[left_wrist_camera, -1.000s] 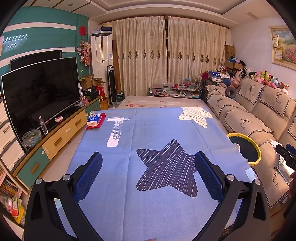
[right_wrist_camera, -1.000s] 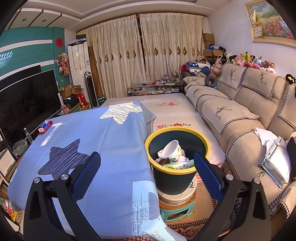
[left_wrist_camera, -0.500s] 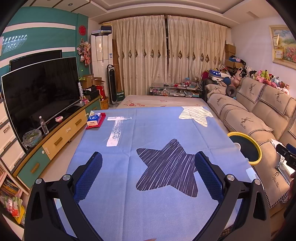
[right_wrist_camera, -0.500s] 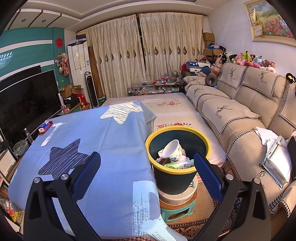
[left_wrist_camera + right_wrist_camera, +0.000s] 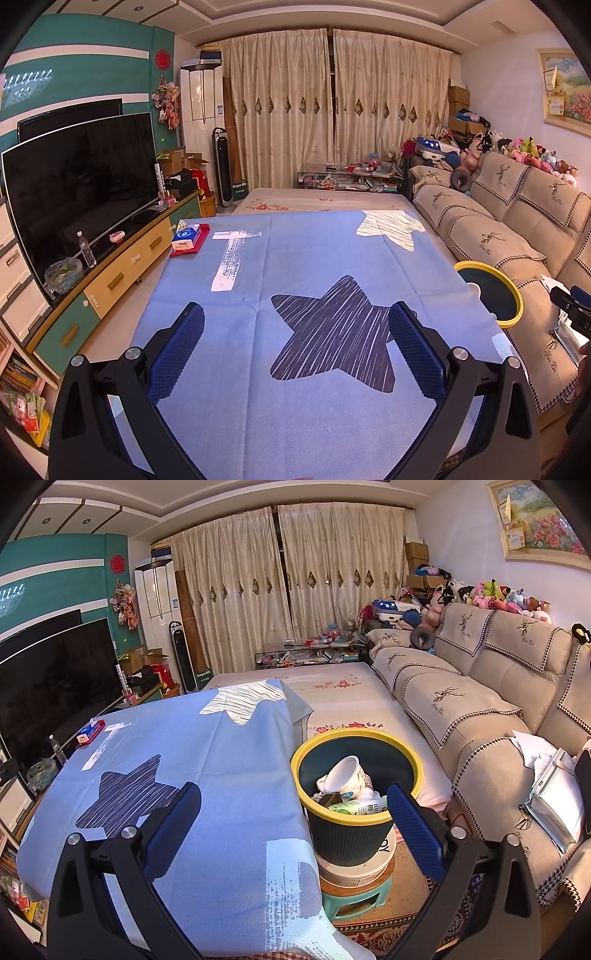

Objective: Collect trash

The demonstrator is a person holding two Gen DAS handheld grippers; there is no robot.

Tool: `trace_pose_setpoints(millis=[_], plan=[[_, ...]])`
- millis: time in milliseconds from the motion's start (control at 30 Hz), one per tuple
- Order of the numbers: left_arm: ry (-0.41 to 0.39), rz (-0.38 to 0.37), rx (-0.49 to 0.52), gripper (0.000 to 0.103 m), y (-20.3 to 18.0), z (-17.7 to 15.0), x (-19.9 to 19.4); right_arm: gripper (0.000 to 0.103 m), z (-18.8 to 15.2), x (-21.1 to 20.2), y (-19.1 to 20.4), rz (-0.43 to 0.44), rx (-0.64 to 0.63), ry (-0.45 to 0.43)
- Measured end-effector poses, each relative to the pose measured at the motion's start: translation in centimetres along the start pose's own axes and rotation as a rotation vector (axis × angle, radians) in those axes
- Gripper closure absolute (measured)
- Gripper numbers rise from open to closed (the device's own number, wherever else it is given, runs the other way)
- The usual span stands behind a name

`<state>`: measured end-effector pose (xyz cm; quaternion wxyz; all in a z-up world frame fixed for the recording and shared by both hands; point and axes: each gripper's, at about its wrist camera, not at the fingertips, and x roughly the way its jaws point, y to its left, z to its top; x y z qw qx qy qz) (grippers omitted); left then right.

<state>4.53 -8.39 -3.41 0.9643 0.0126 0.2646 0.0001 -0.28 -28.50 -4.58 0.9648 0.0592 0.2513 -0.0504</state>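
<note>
Both tools spread wide w/ nothing between the blue pads: left tool (image 5: 295, 343) hangs over the table w/ light-blue star-print cloth (image 5: 317, 258). Right tool (image 5: 293, 812) sits past the table's right edge, right above the dark round trash bin w/ yellow rim (image 5: 354, 834). Inside bin, btw the pads: white paper cup (image 5: 345, 777), tipped, plus prob. a green-label wrapper (image 5: 354, 806).

We make out only "Vinda" on the blue tissue pack (image 5: 185, 237) far ahead-left of the left tool, and the letters "DY" on the white tub (image 5: 373, 856) under the bin, just ahead of the right tool's fingers.
</note>
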Motion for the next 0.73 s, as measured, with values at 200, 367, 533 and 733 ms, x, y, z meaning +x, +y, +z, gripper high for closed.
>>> trace_pose_setpoints(millis=[200, 367, 533, 733], plan=[[0.020, -0.013, -0.006, 0.005, 0.0, 0.1, 0.7, 0.007, 0.1, 0.1, 0.1, 0.000, 0.002, 0.003], [-0.026, -0.076, -0.030, 0.005, 0.1, 0.3, 0.9, 0.007, -0.2, 0.7, 0.3, 0.015, 0.007, 0.017], [0.084, -0.051, -0.004, 0.005, 0.1, 1.6, 4.6, 0.007, 0.6, 2.1, 1.6, 0.077, -0.018, 0.045], [0.232, 0.010, 0.007, 0.005, 2.2, 2.4, 14.3, 0.007, 2.7, 7.7, 5.1, 0.169, -0.071, 0.135]])
